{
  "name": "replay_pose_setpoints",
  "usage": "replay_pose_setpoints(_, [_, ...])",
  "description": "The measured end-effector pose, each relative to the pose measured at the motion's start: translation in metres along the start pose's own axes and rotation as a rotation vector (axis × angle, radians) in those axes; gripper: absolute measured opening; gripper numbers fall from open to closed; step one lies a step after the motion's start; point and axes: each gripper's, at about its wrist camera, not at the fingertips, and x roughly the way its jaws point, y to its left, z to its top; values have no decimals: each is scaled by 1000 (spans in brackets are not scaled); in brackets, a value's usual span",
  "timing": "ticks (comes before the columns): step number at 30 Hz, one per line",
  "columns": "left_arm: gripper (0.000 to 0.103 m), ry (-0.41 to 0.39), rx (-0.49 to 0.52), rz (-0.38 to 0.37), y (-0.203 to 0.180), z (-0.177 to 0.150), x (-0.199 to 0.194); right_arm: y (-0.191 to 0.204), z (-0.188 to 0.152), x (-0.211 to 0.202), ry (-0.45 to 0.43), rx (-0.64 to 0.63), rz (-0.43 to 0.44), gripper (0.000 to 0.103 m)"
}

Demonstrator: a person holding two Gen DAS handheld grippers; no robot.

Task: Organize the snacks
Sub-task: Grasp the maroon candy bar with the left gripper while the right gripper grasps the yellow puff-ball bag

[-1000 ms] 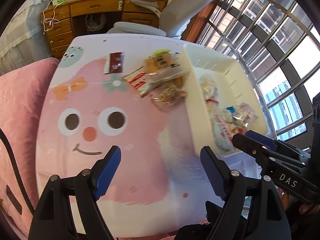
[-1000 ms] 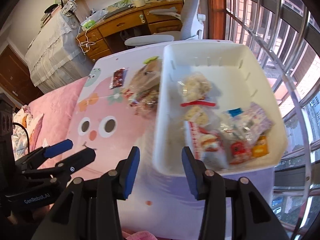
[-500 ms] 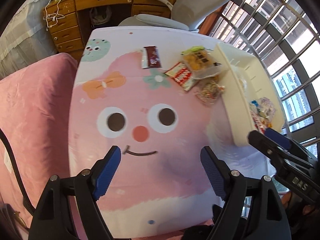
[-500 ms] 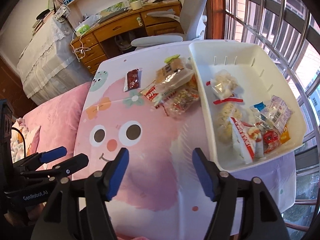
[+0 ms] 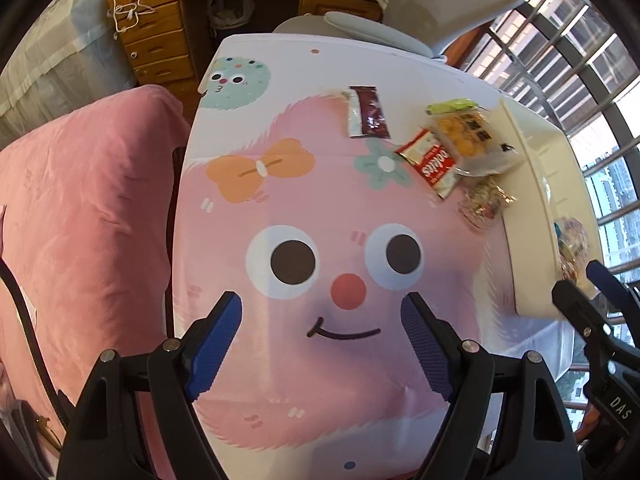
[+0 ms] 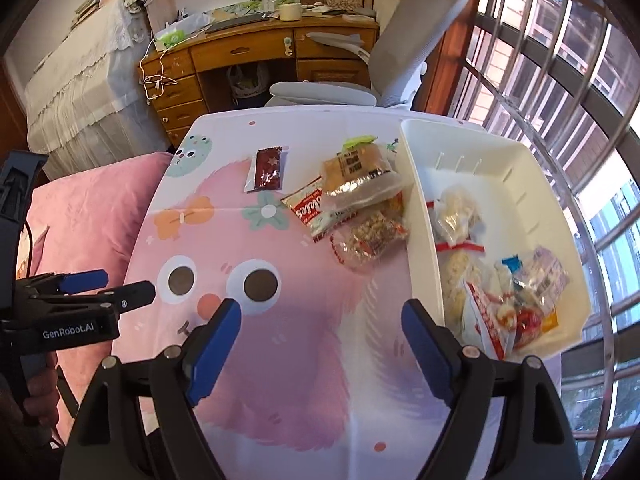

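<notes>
Above the cartoon-face table (image 6: 280,360), left hand-held gripper (image 5: 322,350) gapes empty; right hand-held gripper (image 6: 320,344) is opening, empty.

2 steep downward views, shared table (image 5: 280,220)

Table cover (image 6: 256,380): smooth printed sheet, faint sheen
Bin (image 6: 420,216): white plastic, matt, smooth walls
Dark red sachet (image 6: 267,170): glossy foil
Red-and-white packet (image 6: 310,210): shiny film
Clear bags in bin (image 6: 456,216): glossy transparent plastic
Gripper pads (image 6: 214,346): blue, ribbed, matt; frames black plastic with metal pins
Desk (image 6: 240,52): varnished wood
Bedding (image 5: 88,216): pink cloth, soft nap
</notes>
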Motion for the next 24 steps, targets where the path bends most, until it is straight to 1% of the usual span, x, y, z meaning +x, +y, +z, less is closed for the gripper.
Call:
replay_pose_setpoints(2, [81, 7, 4, 10, 1, 6, 5, 0, 7, 6, -12, -9, -5, 83])
replay_pose_setpoints(5, [81, 22, 13, 47, 1, 18, 15, 0, 20, 16, -19, -29, -27, 83])
replay_pose_setpoints(9, [81, 39, 28, 56, 0, 38, 30, -2, 39, 32, -42, -40, -45, 83])
replay_pose_setpoints(12, [81, 48, 37, 67, -1, 58, 44, -3, 51, 44, -57, -55, -66, 83])
replay_pose_setpoints(19, [81, 38, 64, 83, -14, 111, 76, -5, 76, 76, -77, -90, -119, 83])
replay_pose_setpoints(24, [81, 33, 69, 93, -25, 146, 99, -8, 92, 98, -83, -99, -135, 83])
